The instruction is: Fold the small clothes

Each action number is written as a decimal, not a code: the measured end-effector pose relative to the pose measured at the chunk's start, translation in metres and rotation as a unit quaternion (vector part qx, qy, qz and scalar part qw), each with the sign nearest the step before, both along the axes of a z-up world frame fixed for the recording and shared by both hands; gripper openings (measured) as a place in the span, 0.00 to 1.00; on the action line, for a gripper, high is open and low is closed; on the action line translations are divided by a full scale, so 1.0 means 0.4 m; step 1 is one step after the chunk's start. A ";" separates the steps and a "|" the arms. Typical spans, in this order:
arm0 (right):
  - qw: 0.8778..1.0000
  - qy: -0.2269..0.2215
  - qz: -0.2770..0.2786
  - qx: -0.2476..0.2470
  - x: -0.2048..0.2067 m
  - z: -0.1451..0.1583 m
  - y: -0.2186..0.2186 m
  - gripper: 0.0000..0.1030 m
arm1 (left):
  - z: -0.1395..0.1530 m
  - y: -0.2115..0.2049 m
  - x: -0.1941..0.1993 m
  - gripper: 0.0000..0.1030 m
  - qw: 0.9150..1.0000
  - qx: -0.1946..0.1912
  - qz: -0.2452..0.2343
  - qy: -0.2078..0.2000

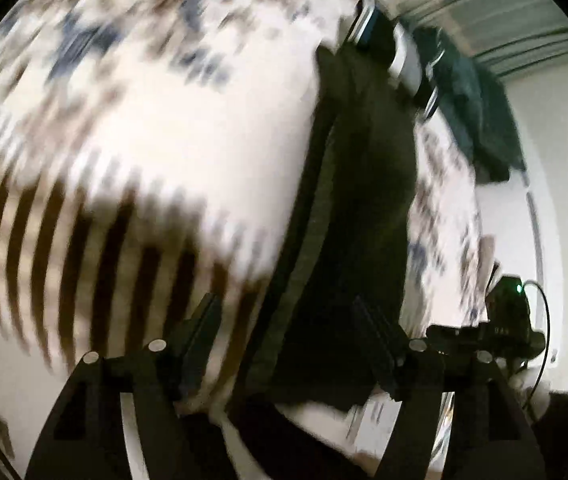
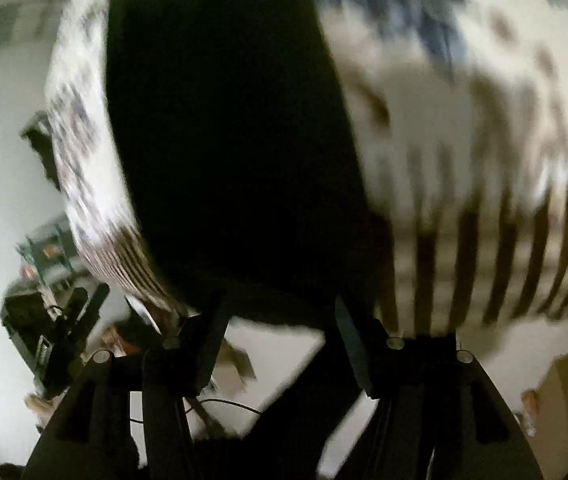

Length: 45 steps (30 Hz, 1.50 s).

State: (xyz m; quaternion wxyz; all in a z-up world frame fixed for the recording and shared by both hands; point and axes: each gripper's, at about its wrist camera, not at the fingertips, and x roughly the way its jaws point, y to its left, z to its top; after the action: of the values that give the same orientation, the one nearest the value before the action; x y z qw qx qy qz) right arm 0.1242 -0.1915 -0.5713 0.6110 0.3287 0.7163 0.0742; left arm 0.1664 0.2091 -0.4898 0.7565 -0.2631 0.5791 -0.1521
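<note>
Motion blurs both views. A black garment (image 1: 356, 184) lies stretched out on a white cover printed with blue and brown marks and brown stripes (image 1: 132, 128). My left gripper (image 1: 284, 320) hangs over the garment's near end, jaws wide apart, and no pad presses on the cloth. In the right wrist view the same black garment (image 2: 224, 140) fills the middle. My right gripper (image 2: 280, 320) stands at its near edge with its jaws apart, gripping nothing. Each gripper shows in the other's view: the right gripper (image 1: 504, 320) and the left gripper (image 2: 72, 328).
A dark green piece of clothing (image 1: 472, 100) lies on the far right of the cover, beside a blurred black and white object (image 1: 396, 48). White floor (image 2: 0, 184) lies past the cover's left edge. Blurred clutter (image 2: 48, 256) stands there.
</note>
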 end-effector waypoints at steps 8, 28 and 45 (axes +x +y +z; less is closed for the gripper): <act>0.991 -0.103 -0.083 0.001 0.402 0.046 -0.194 0.56 | 0.024 -0.131 0.445 0.64 0.998 -0.001 -0.018 -0.066; 0.985 -0.123 -0.100 -0.073 1.040 -0.142 -0.297 0.07 | -0.147 -0.374 0.895 0.64 0.994 0.073 -0.074 -0.034; 0.986 -0.154 -0.052 0.046 0.976 -0.141 -0.204 0.07 | -0.137 -0.267 0.929 0.06 0.998 0.009 -0.037 -0.055</act>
State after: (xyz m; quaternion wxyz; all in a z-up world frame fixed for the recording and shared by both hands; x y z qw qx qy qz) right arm 0.5147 -0.2730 -0.6278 0.7012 0.3776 0.5917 0.1248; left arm 0.5381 0.1024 -0.5447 0.7836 -0.2257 0.5471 -0.1891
